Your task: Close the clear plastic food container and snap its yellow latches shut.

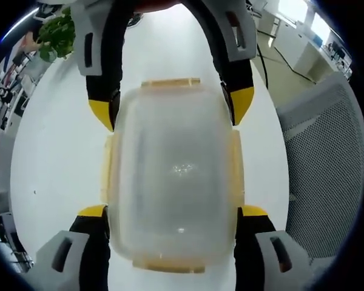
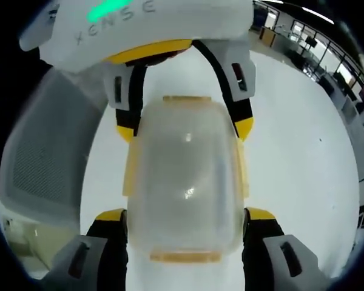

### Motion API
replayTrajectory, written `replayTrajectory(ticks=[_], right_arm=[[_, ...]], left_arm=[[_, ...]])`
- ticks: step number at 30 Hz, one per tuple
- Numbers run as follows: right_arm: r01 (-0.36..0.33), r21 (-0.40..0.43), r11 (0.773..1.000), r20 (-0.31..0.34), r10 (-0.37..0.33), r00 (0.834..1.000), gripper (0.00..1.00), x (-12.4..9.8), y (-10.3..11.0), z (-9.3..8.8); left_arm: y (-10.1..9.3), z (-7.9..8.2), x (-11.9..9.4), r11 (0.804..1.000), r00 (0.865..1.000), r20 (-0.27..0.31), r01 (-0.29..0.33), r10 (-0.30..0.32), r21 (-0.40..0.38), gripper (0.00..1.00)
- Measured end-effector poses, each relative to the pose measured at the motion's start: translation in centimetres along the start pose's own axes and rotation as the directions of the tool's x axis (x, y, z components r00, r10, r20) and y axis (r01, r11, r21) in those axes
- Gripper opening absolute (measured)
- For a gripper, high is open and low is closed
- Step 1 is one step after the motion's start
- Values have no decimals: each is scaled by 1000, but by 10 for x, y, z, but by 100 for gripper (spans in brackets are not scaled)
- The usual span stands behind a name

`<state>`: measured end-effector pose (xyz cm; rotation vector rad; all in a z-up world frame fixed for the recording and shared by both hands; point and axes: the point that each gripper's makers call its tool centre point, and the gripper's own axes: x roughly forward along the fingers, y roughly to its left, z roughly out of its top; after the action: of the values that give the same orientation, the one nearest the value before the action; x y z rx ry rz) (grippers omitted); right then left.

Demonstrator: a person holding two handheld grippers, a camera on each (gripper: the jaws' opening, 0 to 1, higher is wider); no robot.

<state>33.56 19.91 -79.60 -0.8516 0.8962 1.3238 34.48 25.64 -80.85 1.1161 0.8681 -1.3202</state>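
The clear plastic container (image 1: 176,170) lies on the white table (image 1: 54,163) with its lid on. Yellow latches show on its sides: a far latch (image 1: 170,82), a near one (image 1: 168,265) and flank latches (image 1: 106,167). My left gripper (image 1: 175,212) straddles its near end, yellow fingertips (image 1: 94,211) against both flanks. My right gripper (image 1: 171,106) reaches in from the top and straddles the far end. In the right gripper view the same container (image 2: 185,182) sits between my right gripper (image 2: 185,215) below and the left gripper (image 2: 184,128) above. The flank latches (image 2: 130,173) look flared outward.
A grey mesh chair (image 1: 327,151) stands beside the table, also seen as the chair (image 2: 42,151) in the right gripper view. A green plant (image 1: 57,33) sits at the table's far corner. Bare white tabletop (image 2: 303,170) spreads around the container.
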Motion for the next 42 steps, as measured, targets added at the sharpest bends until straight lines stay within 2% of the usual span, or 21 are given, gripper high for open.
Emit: replayTrajectory(ticks=[7, 19, 28, 33, 39, 42], right_arm=[[3, -5, 1000, -30, -3, 1000, 78, 1, 0, 0], [9, 16, 1000, -7, -9, 1000, 78, 2, 3, 1], [24, 25, 999, 1, -24, 1000, 79, 4, 3, 2], [19, 28, 999, -24, -18, 1000, 80, 6, 2, 3], [17, 27, 999, 18, -18, 1000, 80, 7, 2, 7], [15, 27, 1000, -1, -15, 1000, 81, 10, 3, 10]], left_arm=[[0, 0, 2, 1000, 1000, -8, -13, 13, -1, 85], [0, -2, 3, 1000, 999, -36, -16, 17, 20, 85], [0, -3, 3, 1000, 999, -35, -14, 15, 17, 85], [-1, -3, 2, 1000, 999, -30, -18, 19, 14, 85], [-2, -5, 1, 1000, 999, -31, -21, 22, 10, 85], [-2, -7, 0, 1000, 1000, -12, -22, 22, 4, 85]])
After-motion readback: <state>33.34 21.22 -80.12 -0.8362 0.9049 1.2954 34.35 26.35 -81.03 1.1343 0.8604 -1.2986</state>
